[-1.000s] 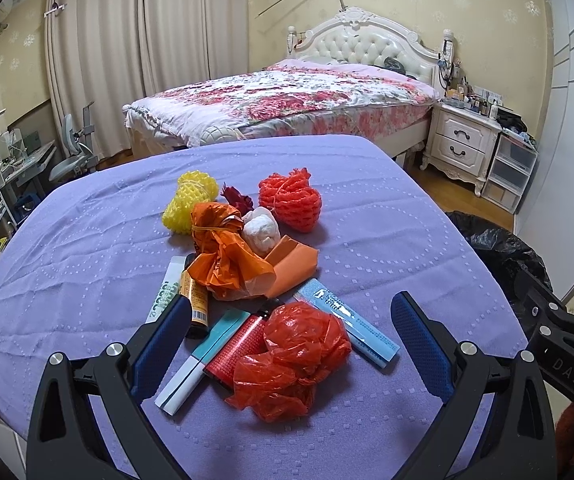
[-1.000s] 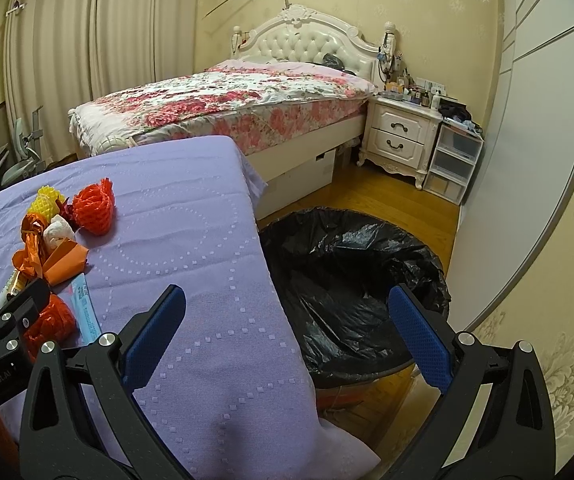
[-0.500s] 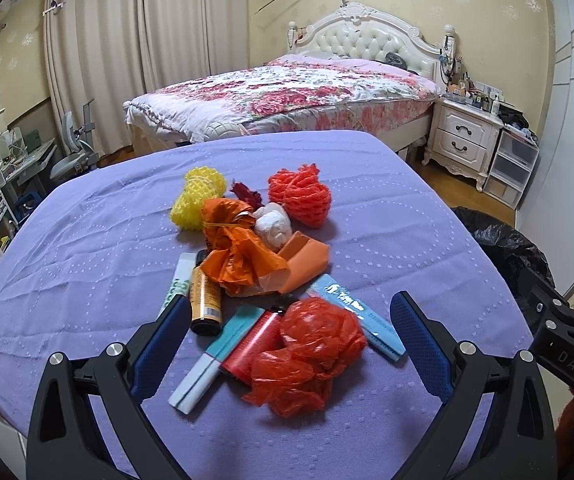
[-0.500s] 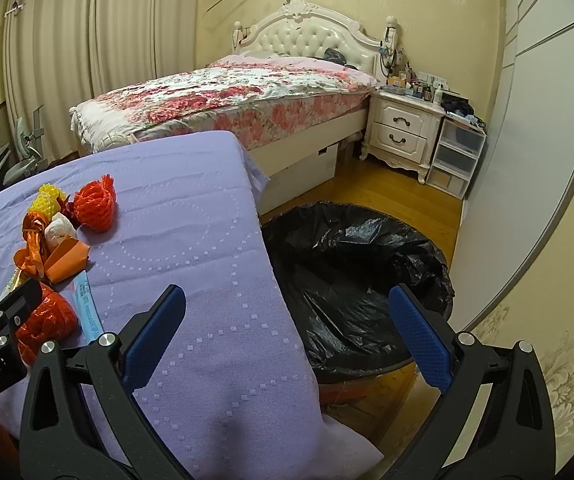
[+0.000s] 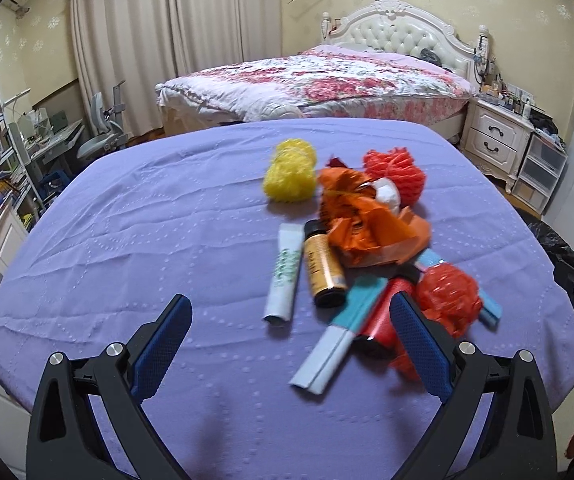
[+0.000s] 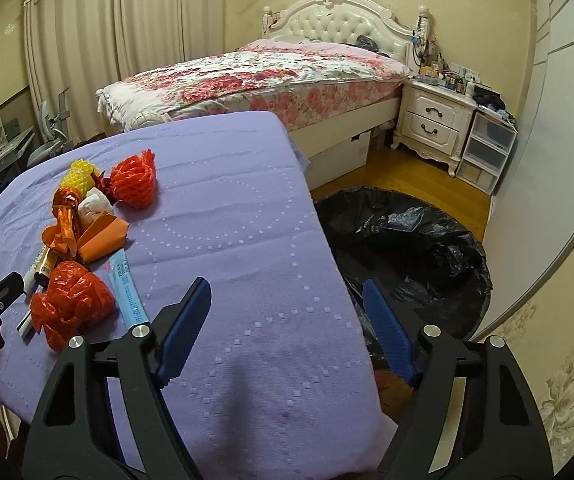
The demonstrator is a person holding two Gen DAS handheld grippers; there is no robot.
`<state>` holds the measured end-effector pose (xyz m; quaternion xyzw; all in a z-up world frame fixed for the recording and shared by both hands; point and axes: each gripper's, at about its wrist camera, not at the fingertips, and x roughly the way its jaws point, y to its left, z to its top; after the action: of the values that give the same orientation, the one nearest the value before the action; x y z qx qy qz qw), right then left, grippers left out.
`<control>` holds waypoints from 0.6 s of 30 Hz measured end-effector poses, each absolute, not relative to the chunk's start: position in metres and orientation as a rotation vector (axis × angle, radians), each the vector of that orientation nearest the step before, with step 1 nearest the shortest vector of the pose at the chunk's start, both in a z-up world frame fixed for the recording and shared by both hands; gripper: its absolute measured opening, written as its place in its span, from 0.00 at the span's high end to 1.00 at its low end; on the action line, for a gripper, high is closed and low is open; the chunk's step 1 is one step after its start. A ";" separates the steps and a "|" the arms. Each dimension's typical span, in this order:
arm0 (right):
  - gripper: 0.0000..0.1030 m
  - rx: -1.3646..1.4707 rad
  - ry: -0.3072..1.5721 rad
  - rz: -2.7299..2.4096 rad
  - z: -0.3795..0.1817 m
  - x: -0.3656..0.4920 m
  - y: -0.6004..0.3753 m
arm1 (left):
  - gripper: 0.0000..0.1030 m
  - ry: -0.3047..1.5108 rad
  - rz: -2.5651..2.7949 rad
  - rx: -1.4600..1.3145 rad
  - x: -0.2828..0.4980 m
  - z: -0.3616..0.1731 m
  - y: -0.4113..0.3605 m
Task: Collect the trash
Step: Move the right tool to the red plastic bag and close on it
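A pile of trash lies on the purple tablecloth: a crumpled red plastic bag, a red can, a brown bottle, a white tube, teal boxes, orange wrapping, a yellow foam net and a red foam net. My left gripper is open and empty, just short of the pile, over the teal box. My right gripper is open and empty over the table's right edge, beside the black-lined trash bin. The pile also shows in the right wrist view.
A bed stands behind the table, a white nightstand and plastic drawers to its right. A desk, chair and bookshelves stand at the left. The wall is close on the right.
My left gripper has swung left, so the pile now sits right of centre in its view. My right gripper has turned left toward the table and its jaws have narrowed somewhat.
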<state>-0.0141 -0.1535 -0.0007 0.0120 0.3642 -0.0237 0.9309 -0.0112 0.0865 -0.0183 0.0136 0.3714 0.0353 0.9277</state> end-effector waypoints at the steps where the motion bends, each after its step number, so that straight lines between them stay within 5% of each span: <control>1: 0.26 0.016 0.747 -0.040 0.000 -0.014 -0.150 | 0.06 0.763 0.074 0.025 -0.012 -0.019 0.090; 18: 0.33 -0.024 0.759 0.092 0.018 -0.014 -0.103 | 0.06 0.763 0.107 0.019 -0.022 -0.020 0.121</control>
<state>-0.0143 -0.1030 0.0178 -0.0119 0.3705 0.0447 0.9277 -0.0222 0.1207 -0.0204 0.0093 0.3720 0.0521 0.9267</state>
